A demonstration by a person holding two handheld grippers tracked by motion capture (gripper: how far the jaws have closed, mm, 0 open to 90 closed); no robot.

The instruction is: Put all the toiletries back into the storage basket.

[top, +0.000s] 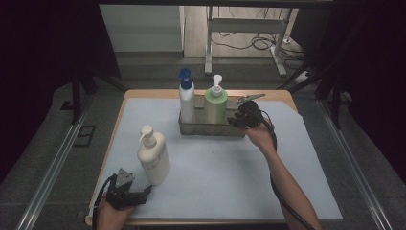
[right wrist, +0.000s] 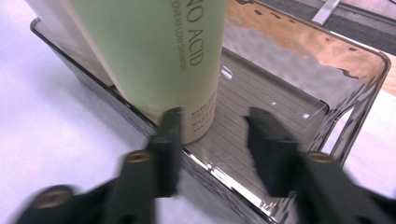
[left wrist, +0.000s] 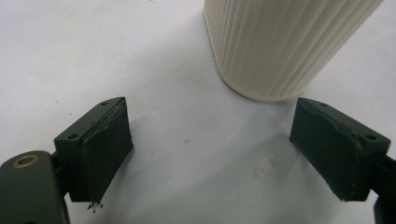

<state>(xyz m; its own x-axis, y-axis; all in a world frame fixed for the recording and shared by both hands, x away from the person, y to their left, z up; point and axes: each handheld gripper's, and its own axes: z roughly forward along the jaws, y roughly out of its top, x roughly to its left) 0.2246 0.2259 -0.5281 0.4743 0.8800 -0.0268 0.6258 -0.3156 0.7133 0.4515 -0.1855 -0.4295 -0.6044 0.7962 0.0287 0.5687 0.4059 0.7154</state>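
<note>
A cream pump bottle stands at the front left of the table. My left gripper lies just in front of it, open; in the left gripper view its jaws stand wide apart on the white mat with the ribbed cream bottle ahead, untouched. A metal tray at the back holds a white bottle with a blue cap and a green pump bottle. My right gripper is at the tray's right end. Its jaws hang over the tray's near wall, right beside the green bottle, with nothing between them.
A white mat covers the wooden table. The right half of the tray floor is bare. A metal tool lies behind the tray. Table legs and cables stand on the floor beyond the far edge.
</note>
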